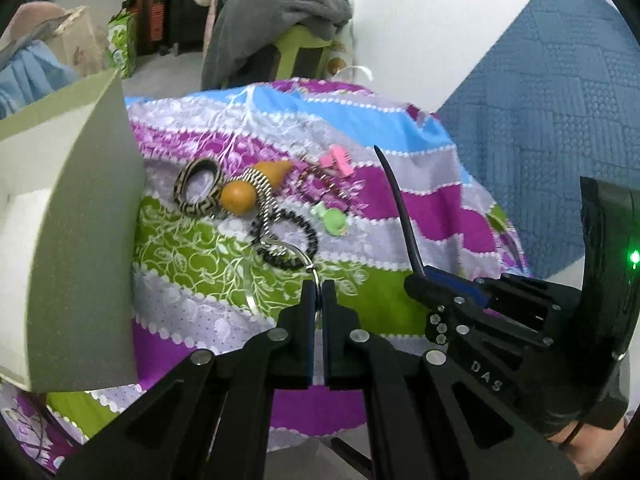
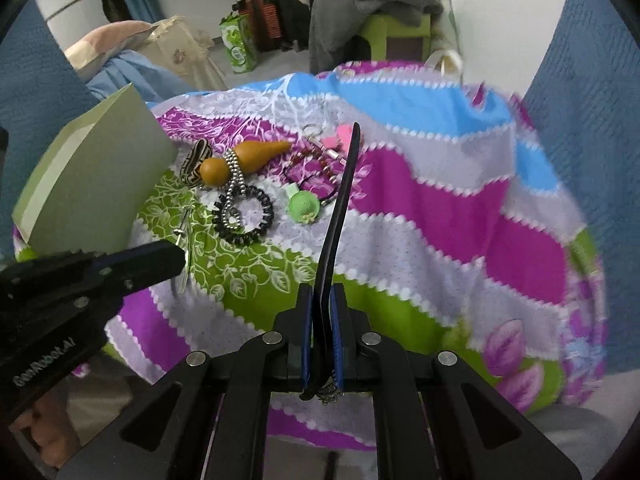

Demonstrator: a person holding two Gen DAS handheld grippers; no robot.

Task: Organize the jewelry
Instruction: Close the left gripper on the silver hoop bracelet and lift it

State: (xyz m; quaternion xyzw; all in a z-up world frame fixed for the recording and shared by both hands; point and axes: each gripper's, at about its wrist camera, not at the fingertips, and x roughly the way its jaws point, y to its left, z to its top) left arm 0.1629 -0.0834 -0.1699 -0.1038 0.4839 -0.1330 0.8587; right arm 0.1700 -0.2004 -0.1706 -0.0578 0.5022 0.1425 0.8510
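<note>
Striped cloth w/ green box at left edge. Jewelry pile mid-cloth, just right of box. Right gripper clamped on black strip; left gripper clamped on silver hoop, nr pile.

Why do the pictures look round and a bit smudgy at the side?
Both views come through a fisheye lens, so corners go black and edges bend. In the right wrist view the cloth smears with motion blur at the right, while the orange gourd stays sharp. In the left wrist view a green light glares.
</note>
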